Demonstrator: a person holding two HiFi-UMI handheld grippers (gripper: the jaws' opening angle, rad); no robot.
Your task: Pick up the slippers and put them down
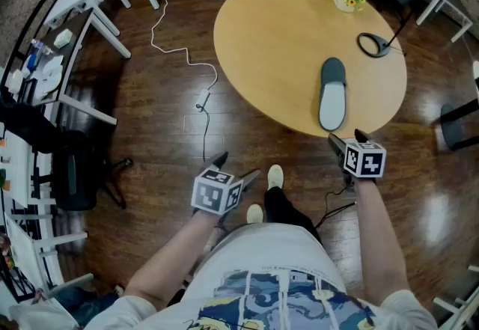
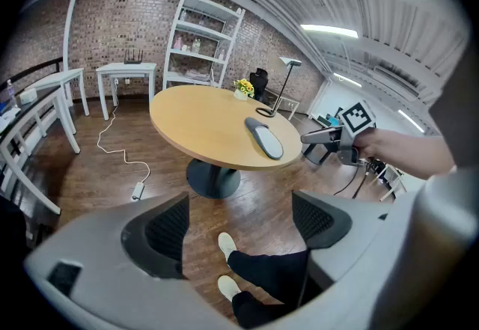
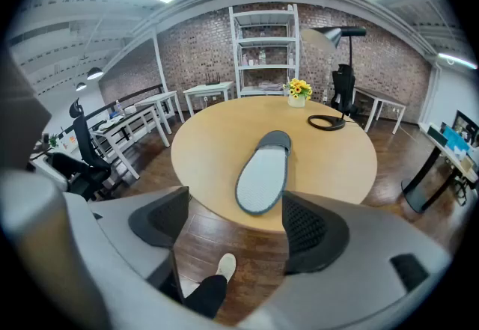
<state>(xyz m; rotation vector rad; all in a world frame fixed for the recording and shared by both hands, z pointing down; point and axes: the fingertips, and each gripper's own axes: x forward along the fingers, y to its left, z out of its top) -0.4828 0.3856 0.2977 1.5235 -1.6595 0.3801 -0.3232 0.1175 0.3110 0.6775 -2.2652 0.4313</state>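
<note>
The slipper (image 1: pixel 332 95) looks light and soft, so the right tongs (image 1: pixel 338 143), open and empty like the left tongs (image 1: pixel 234 167), should pinch its near end by the table (image 1: pixel 277 44) edge.

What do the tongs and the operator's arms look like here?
Left tongs and right tongs: grey moulded bodies, black textured pads, each carrying a white cube with black square markers. A black cable hangs from the right one. Short-sleeved white T-shirt with blue-and-yellow print; forearms uncovered.
</note>
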